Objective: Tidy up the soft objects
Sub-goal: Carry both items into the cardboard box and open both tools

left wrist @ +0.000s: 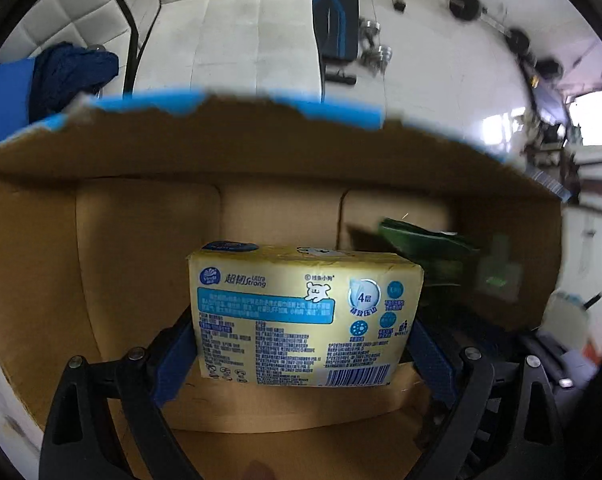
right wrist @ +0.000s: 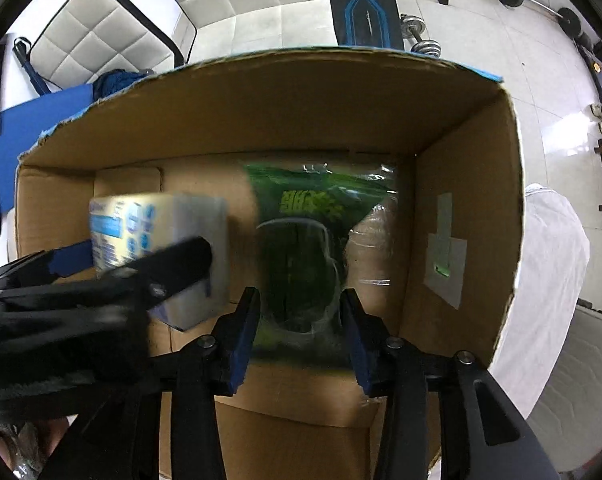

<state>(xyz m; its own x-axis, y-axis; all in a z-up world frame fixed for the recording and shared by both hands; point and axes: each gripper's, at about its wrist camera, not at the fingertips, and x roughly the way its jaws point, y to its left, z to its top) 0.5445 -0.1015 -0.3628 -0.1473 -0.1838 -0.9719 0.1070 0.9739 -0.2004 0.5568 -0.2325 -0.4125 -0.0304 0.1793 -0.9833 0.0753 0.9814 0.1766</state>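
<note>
- The left tool (left wrist: 301, 354) is pinching the yellow tissue pack (left wrist: 297, 312) by its two short ends, blue pads flat against the wrapper; the pack hangs inside the cardboard box (left wrist: 141, 152), toward its left half, above the floor flaps.
- Risk here: the pack is soft, so a squeeze on the ends can bow it, and it may slip or drop tilted onto the flap seam.
- The right tool (right wrist: 299, 330) straddles the green plastic bag (right wrist: 301, 240) at the right of the box; whether the pads press the slick film or merely flank it I cannot tell.
- Risk here: the film is slippery, and if it clings to one pad on release, the bag would lift out as the tool rises.
- The two tools sit close together in the right wrist view; a sideways move could knock one into the other.
- Open room lies at the far left floor of the box; the right wall (right wrist: 461, 208) and torn far rim (left wrist: 149, 110) hem in any lift.
</note>
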